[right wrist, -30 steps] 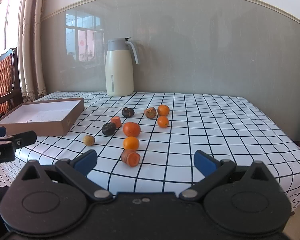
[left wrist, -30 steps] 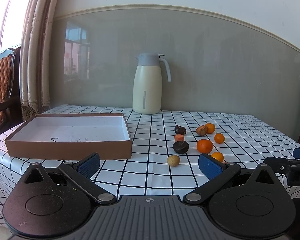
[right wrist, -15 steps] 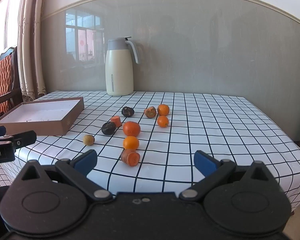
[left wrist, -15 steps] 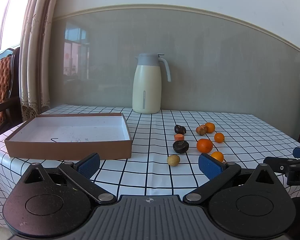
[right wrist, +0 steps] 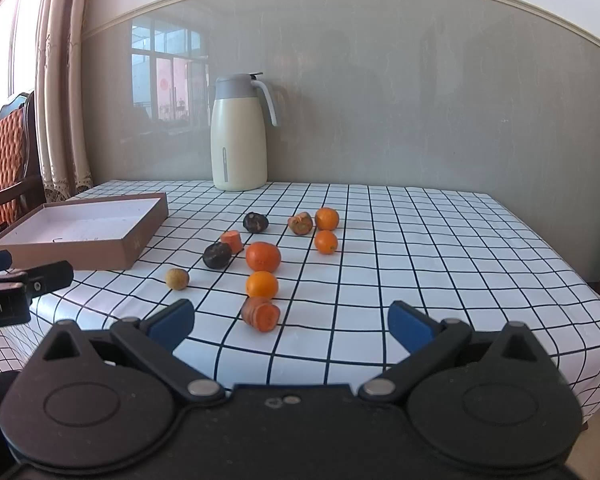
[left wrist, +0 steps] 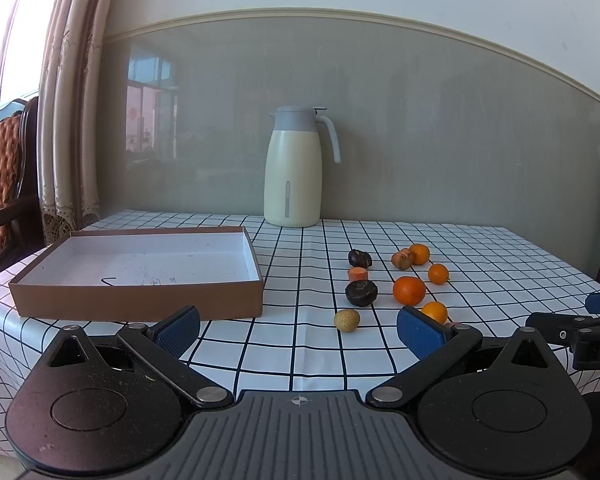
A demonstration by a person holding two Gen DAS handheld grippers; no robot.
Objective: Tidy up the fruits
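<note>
Change: nothing has shifted; both tongs hover where they were, near the table's front edge.
Left tongs (left wrist: 298,330): spread wide, empty, blue ribbed pads.
Right tongs (right wrist: 290,322): spread wide, empty.
Fruits: smooth round oranges (right wrist: 263,256), wrinkled dark fruit (right wrist: 217,255), cut carrot stub (right wrist: 261,313), clustered mid-table.
Box (left wrist: 136,298): shallow brown cardboard, white inside, left of the fruits.
Table (right wrist: 420,248): glossy black-grid cloth.
Jug (left wrist: 294,166): cream, smooth, far edge.

Ahead of the left tongs (left wrist: 298,330), a shallow brown cardboard box (left wrist: 140,276) sits left on the checked-cloth surface (left wrist: 308,344); scattered orange and dark fruits (left wrist: 409,290) lie right; a cream thermos jug (left wrist: 294,168) stands behind.
</note>
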